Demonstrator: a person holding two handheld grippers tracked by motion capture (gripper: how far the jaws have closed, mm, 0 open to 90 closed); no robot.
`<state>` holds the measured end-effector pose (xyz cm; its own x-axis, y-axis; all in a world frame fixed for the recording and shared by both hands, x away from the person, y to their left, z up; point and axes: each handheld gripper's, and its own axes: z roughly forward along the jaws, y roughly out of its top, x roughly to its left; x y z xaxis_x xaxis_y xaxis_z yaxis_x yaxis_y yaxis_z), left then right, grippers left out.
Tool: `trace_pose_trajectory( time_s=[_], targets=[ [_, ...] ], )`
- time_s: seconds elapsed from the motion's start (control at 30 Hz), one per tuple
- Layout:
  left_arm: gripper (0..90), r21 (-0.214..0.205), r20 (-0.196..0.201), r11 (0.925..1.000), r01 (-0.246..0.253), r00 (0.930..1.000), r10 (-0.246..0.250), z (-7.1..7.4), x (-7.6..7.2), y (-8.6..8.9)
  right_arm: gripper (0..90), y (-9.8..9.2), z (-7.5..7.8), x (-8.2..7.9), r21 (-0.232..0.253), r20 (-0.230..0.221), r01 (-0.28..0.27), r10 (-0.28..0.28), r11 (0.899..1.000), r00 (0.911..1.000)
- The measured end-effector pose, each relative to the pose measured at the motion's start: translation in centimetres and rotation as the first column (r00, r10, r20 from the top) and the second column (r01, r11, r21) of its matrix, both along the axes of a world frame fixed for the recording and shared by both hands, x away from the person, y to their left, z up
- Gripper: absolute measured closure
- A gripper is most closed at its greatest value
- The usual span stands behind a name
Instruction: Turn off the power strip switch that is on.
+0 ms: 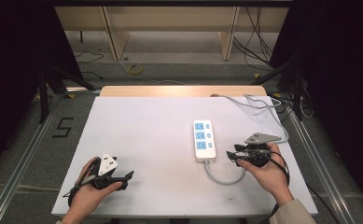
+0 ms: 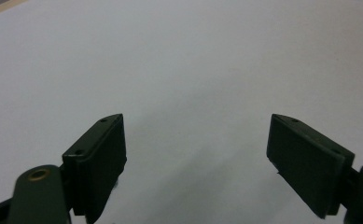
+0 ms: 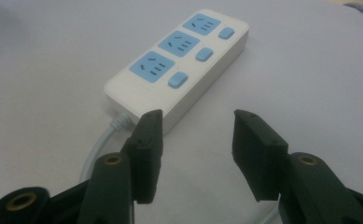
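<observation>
white-covered table in a dim room, cables on the floor beyond its far edge. right gripper: jaws wide apart, nothing between them, pads clear of everything. in the right gripper view the power strip lies just ahead of the fingertips, and the left-hand finger overlaps the strip's near end in the picture; whether it touches there cannot be told, it looks just short. strip's long axis runs away from the fingers, near end toward them, slanting off up and to the right in that view; three blue sockets in a row along it, each with a blue switch beside it. its grey cord leaves the near end and curls past the left-hand finger. from above, the power strip sits just beside the right gripper's tips, toward the table's middle, with the cord looping back toward the person's right hand. left gripper: jaws also wide, empty; the left gripper view has bare table ahead of its fingers. it lies well apart from the strip, across the table's near half. judgement: right hand is much the nearer, and the coming move turns on the strip's near end lying just in front of the open jaws, so either a short advance to take that end across its width or a reach along the axis to a switch.
</observation>
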<state>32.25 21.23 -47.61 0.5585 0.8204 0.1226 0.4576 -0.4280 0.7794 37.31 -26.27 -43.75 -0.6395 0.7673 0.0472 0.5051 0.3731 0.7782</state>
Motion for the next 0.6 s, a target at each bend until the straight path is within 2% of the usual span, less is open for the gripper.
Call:
trace_pose_trajectory(
  time_s=[0.2,0.33,0.6],
  targets=[
    [19.8,0.000,0.001,1.0000,0.001,1.0000,-0.001,0.0,0.0,0.0,50.5,-1.1,-1.1,-1.8,0.021,0.031,-0.006,0.005,1.000,0.9995],
    [19.8,-0.001,0.001,1.0000,0.001,1.0000,-0.001,0.0,0.0,0.0,46.9,-1.5,-1.6,-2.8,0.050,0.049,0.007,-0.009,0.999,0.9988],
    [19.7,-0.004,0.001,1.0000,0.002,1.0000,-0.002,0.0,0.0,0.0,42.5,-1.8,-2.1,-3.8,0.078,0.095,0.022,-0.029,0.997,0.9951]
  ],
)
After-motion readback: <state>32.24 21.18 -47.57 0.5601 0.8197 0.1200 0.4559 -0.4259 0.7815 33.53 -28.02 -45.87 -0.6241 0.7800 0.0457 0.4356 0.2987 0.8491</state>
